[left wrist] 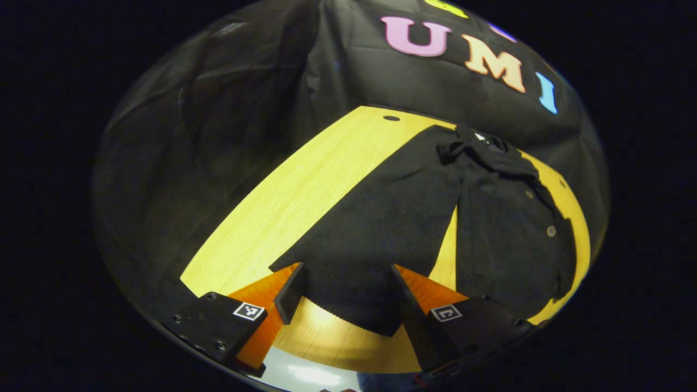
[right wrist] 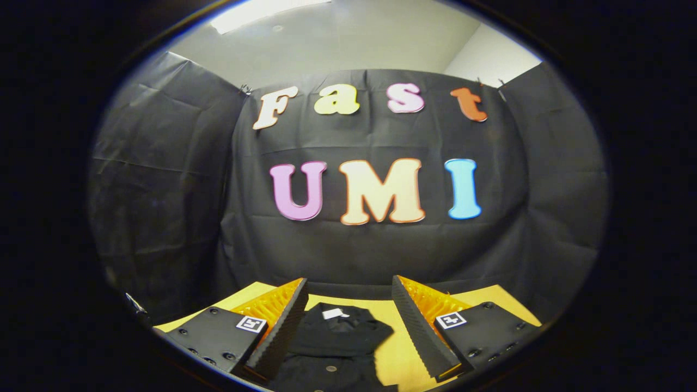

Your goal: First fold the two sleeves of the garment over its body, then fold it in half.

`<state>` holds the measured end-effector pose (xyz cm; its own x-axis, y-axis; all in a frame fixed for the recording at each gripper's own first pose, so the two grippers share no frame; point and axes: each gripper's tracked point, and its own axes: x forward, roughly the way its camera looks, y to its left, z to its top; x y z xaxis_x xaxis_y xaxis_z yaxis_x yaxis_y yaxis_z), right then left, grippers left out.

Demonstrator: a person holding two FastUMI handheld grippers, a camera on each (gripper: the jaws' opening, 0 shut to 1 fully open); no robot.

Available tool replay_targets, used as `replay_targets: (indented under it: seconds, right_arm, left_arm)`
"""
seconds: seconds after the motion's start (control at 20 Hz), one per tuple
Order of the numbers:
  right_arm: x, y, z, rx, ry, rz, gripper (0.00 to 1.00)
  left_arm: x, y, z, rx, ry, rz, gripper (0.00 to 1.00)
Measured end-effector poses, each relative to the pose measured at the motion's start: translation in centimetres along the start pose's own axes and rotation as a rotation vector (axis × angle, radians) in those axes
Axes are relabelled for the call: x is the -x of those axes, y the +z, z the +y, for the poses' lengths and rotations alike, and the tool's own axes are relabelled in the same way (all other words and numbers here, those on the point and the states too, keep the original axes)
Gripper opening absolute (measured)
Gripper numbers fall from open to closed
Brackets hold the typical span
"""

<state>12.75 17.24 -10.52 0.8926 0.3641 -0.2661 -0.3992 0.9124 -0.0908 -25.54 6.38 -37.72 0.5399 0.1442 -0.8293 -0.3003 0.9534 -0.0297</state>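
Black ribbed button-front garment (left wrist: 506, 228) flat on yellow wood-grain desk (left wrist: 305, 190), left tool (left wrist: 343, 288) spread open over sleeve (left wrist: 381, 228), right tool (right wrist: 348, 321) open above collar (right wrist: 337, 326).

The garment (left wrist: 392, 218) is black all over, with a fine ribbed, corduroy-like texture on its sleeve (left wrist: 359, 256) and small dull grey buttons (left wrist: 551, 231) down the front. A white label (right wrist: 333, 313) sits inside its black collar (right wrist: 340, 326). The counter (left wrist: 305, 190) beneath is yellow with a light wood grain. The booth's wall (right wrist: 375, 250) is black cloth, and the ceiling (right wrist: 348, 38) above it is pale grey-white.
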Motion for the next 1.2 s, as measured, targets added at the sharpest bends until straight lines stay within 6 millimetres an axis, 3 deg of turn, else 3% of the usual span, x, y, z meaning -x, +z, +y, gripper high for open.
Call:
replay_targets:
  seconds: [0.05,0.1,0.15,0.3,0.45,0.6,0.7,0.85,1.0,1.2]
  right_arm:
    - [1.0,0.2,-1.5,0.012,-0.037,-0.002,0.93]
    - [2.2,0.3,-2.8,0.017,-0.068,0.0,1.0]
    - [3.5,0.3,-3.8,0.01,-0.089,0.007,0.98]
    - [7.1,0.6,-5.4,-0.052,-0.121,0.019,0.94]
    - [9.8,1.4,-6.6,-0.09,-0.143,-0.009,0.96]
    - [12.1,1.2,-7.7,-0.071,-0.165,-0.007,0.93]
    - [13.1,1.3,-7.8,-0.069,-0.165,-0.009,0.93]
    - [14.2,1.3,-8.1,-0.083,-0.168,-0.014,0.93]
    - [14.8,1.1,-9.7,-0.054,-0.199,-0.021,0.93]
    - [15.3,1.1,-11.1,-0.054,-0.215,-0.034,0.97]
  left_arm:
    - [0.0,0.3,-0.3,-0.02,-0.008,-0.022,0.95]
    - [0.1,0.5,-0.1,-0.013,-0.005,-0.011,0.94]
    - [0.1,0.8,0.0,0.001,-0.002,-0.016,0.88]
    - [0.0,0.6,0.2,0.018,0.012,-0.024,0.81]
    - [-0.1,1.0,0.2,0.034,0.026,-0.019,0.55]
    - [-0.3,1.1,-0.1,0.04,0.036,-0.007,0.12]
    - [-0.2,1.1,-0.3,0.03,0.039,0.008,0.0]
    - [0.0,1.1,-0.4,0.03,0.036,0.023,0.0]
    - [0.2,1.5,-0.1,0.101,0.037,0.039,0.0]
    - [1.8,4.1,0.2,0.188,0.048,-0.019,0.0]
